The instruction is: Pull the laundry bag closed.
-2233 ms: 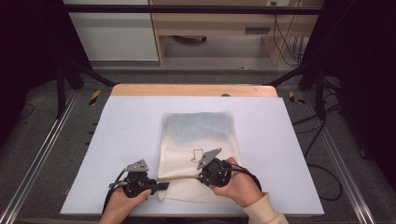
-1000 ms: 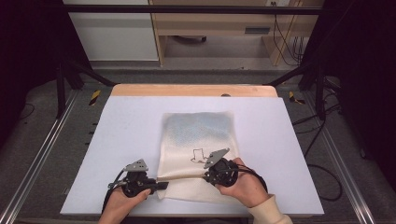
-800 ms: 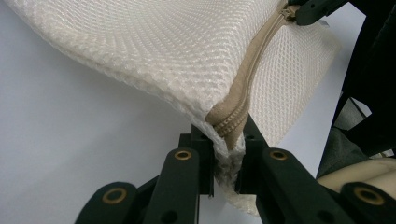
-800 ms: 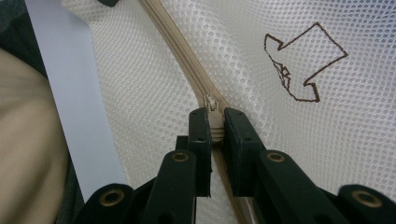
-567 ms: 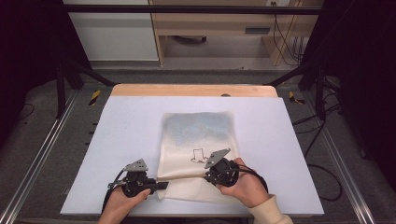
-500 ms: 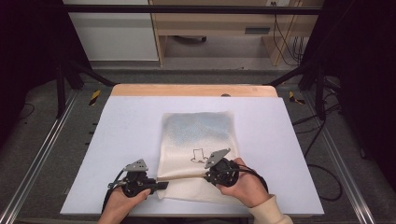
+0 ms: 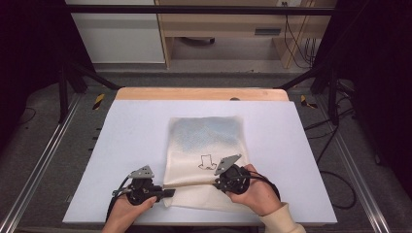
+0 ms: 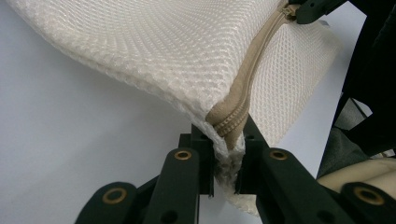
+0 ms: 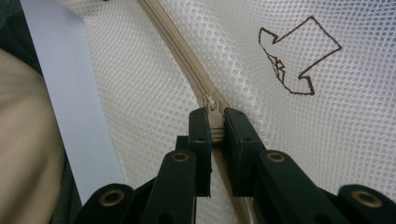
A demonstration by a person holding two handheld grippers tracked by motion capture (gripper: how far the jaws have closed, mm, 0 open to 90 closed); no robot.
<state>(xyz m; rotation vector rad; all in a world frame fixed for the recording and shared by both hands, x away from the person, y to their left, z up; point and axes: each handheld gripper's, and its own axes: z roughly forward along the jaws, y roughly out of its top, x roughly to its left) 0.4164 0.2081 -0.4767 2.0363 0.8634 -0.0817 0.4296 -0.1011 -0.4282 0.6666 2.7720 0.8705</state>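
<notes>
A white mesh bag (image 7: pixel 206 141) lies flat in the middle of the white table (image 7: pixel 131 131), with a dark arrow (image 7: pixel 207 162) drawn on it. A beige zipper (image 7: pixel 190 184) runs across its near end. My left gripper (image 7: pixel 167 192) is shut on the bag's near-left corner at the zipper's end. In the left gripper view the mesh bag (image 8: pixel 154 51) and zipper (image 8: pixel 252 70) are pinched in the left gripper (image 8: pixel 225 158). My right gripper (image 7: pixel 217 182) is shut on the zipper pull (image 9: pixel 211 103), which sits in the right gripper (image 9: pixel 213 128) beside the arrow (image 9: pixel 299 56).
The table's wooden far edge (image 7: pixel 201 93) lies beyond the bag. Metal rails (image 7: pixel 43 155) run along both sides. A desk and cables (image 7: pixel 296 34) stand behind the table. The person's hands (image 7: pixel 257 196) rest at the near edge.
Since the earliest frame my right gripper has shifted a little to the right along the zipper. Over the last second neither hand has moved.
</notes>
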